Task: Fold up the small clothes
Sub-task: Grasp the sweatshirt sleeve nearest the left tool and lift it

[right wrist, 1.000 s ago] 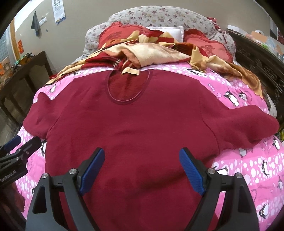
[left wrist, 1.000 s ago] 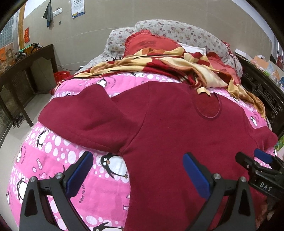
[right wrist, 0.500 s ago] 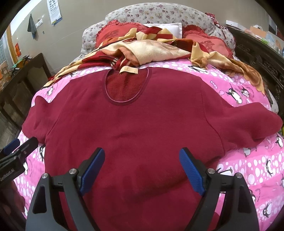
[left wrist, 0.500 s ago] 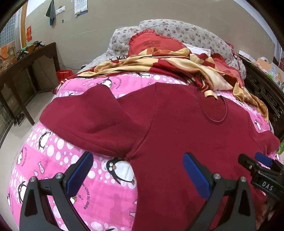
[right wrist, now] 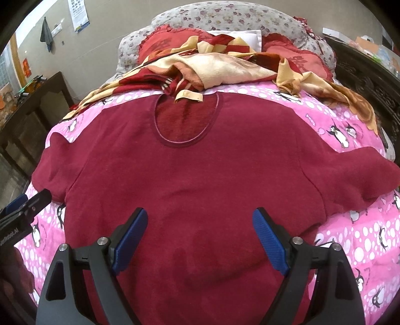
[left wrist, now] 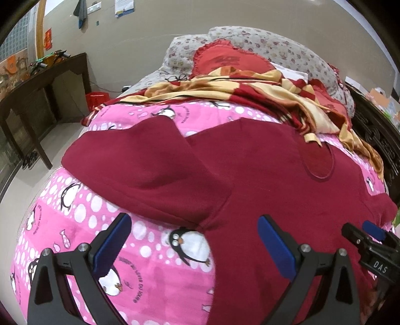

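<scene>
Fingers (right wrist: 270,245) wide apart, empty, over red shirt (right wrist: 200,180)

Home bedroom, bed with pink penguin quilt (left wrist: 162,270), floral pillow (right wrist: 225,22), red cushions, dark wooden side table (left wrist: 42,82), wall calendar

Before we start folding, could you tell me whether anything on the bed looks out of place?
A loose tan strip from the rumpled red-and-yellow blanket lies across the neckline of the maroon top. Otherwise the top lies flat, sleeves spread.
</scene>
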Motion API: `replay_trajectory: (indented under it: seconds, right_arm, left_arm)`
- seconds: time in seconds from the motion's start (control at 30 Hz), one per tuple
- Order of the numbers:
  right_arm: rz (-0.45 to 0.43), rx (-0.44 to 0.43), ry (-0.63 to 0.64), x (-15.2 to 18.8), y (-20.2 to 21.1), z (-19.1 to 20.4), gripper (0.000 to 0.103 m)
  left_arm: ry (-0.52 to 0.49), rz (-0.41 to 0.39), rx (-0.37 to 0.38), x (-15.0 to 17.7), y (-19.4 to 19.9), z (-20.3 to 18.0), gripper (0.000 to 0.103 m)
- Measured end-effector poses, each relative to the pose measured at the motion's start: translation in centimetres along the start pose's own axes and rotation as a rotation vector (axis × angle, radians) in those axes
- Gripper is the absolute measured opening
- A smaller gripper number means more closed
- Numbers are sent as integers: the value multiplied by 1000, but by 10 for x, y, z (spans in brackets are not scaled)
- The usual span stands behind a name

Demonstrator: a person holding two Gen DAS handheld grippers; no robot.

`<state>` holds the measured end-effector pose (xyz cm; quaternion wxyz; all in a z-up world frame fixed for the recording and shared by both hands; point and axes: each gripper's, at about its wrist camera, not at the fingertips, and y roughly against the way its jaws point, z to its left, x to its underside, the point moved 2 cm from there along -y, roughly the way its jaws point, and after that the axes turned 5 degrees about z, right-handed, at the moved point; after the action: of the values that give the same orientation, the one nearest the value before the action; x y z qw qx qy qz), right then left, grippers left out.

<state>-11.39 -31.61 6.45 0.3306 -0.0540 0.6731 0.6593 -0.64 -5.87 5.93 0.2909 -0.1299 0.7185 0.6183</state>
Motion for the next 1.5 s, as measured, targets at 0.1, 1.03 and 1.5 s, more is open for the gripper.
replay_trajectory:
  seconds: [0.1,1.03,1.5]
  right_arm:
    - [6,-12,3,-1,-2,4,103]
    - [71,-42,32,3,-22,19,103]
    - [89,-53,39,3,-30,29,103]
  left_arm:
    - [38,4,-2,-6,-3,20,103]
    - [630,72,6,-70,-95,239,88]
    - [761,52,58,-66,-109,275,33]
